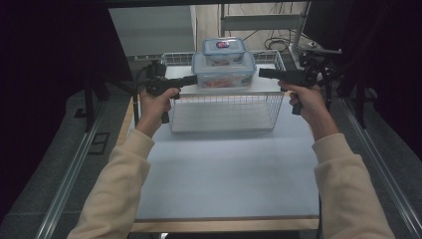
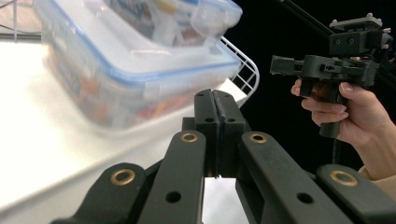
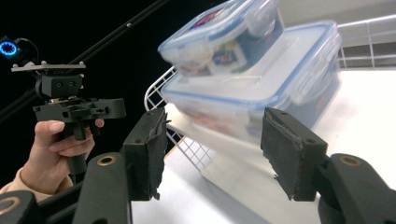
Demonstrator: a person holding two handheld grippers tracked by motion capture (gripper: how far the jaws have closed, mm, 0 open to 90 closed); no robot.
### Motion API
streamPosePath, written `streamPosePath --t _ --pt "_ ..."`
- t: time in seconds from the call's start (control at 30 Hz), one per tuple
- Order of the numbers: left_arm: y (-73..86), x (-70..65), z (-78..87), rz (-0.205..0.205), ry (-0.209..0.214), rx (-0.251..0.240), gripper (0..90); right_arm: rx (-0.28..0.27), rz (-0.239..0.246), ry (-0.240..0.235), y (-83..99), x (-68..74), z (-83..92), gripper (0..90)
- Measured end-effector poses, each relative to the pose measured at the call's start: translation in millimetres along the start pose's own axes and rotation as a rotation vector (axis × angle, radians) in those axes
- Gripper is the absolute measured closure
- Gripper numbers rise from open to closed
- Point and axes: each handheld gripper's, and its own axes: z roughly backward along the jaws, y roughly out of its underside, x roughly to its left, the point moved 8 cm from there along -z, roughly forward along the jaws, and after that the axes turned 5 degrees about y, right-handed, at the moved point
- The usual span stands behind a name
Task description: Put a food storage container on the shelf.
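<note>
Two clear plastic boxes with blue-rimmed lids are stacked, the small box on the large box. They rest on a white board laid across a wire basket. My left gripper is level at the large box's left side, its jaws pressed together and empty. At the box's right side my right gripper points inward. Its jaws stand open with nothing between the pads, and the large box and small box lie just beyond them.
The basket stands at the far end of a pale table. Its wire rim curves out beside the board. Dark stands, cables and a metal frame crowd the area behind and right of the basket.
</note>
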Motion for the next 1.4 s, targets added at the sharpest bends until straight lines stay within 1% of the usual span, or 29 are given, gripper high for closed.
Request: streamPosePath --t 0.1,0.17,0.23,0.27,0.33,0.4,0.5,0.57,0.6,0.67,0.8,0.93,0.97,1.0,1.03,1.1,1.13,1.23,1.4 --pt "12.9 -4.5 7.7 -0.011 0.008 -0.007 89.5 -0.009 0.013 -0.005 14.2 4.6 7.6 40.6" --pt "24.7 -8.1 13.5 -0.008 0.02 -0.02 89.1 -0.006 0.025 -0.008 25.0 7.0 12.1 40.5" --pt "35.6 -10.1 17.2 -0.011 0.026 -0.023 88.5 -0.008 0.029 -0.027 36.9 9.2 16.8 40.4" --pt "42.4 -10.4 19.1 -0.012 0.026 -0.025 88.1 -0.009 0.031 -0.032 41.7 9.9 18.4 40.5" --pt "57.1 -10.3 22.1 -0.001 0.035 -0.026 87.4 -0.01 0.034 -0.042 55.5 10.9 21.6 40.4" --pt "75.6 -8.4 24.8 0.005 0.033 -0.021 85.4 -0.004 0.039 -0.05 71.3 10.6 24.5 40.3" --pt "100.7 -3.5 27.5 0.017 0.022 -0.019 76.1 0.011 0.027 -0.061 98.4 7.4 28.6 40.2" --pt "114.4 0.2 28.9 0.034 0.012 -0.017 70.7 0.026 0.025 -0.057 115.6 3.7 30.4 40.2" --pt "124.1 3.2 29.6 0.045 0.004 -0.015 68.0 0.035 0.024 -0.057 122.1 2.2 31.3 40.2" --pt "138.5 8.0 30.4 0.056 -0.016 -0.007 61.4 0.048 0.011 -0.055 139.7 -1.6 34.2 40.2" --pt "162.3 14.8 30.7 0.071 -0.035 0.021 51.4 0.071 0.005 -0.043 165.8 -7.1 39.0 40.0" --pt "185.9 19.1 30.6 0.074 -0.05 0.052 45.6 0.087 -0.003 -0.04 189.1 -10.8 43.6 39.8" --pt "190.0 20.0 30.5 0.069 -0.055 0.058 44.3 0.092 -0.011 -0.042 196.0 -11.9 44.6 39.7" --pt "196.5 21.0 30.1 0.066 -0.075 0.071 43.2 0.094 -0.014 -0.042 199.9 -12.7 45.1 39.7" --pt "199.7 21.3 29.7 0.066 -0.081 0.077 41.6 0.101 -0.019 -0.038 205.9 -14.4 45.7 39.7" --pt "207.2 21.6 29.2 0.063 -0.093 0.09 38.9 0.119 -0.02 -0.026 213.2 -17.5 45.8 39.3" --pt "210.9 21.6 28.7 0.061 -0.1 0.098 38.2 0.118 -0.02 -0.025 215.0 -18.1 45.9 39.3" --pt "217.3 22.2 26.7 0.057 -0.109 0.115 36.5 0.132 -0.026 -0.016 222.8 -21.2 45.3 39.3" --pt "224.7 22.1 25.3 0.06 -0.122 0.123 35.0 0.163 -0.032 -0.006 235.3 -23.1 40.5 39.2"
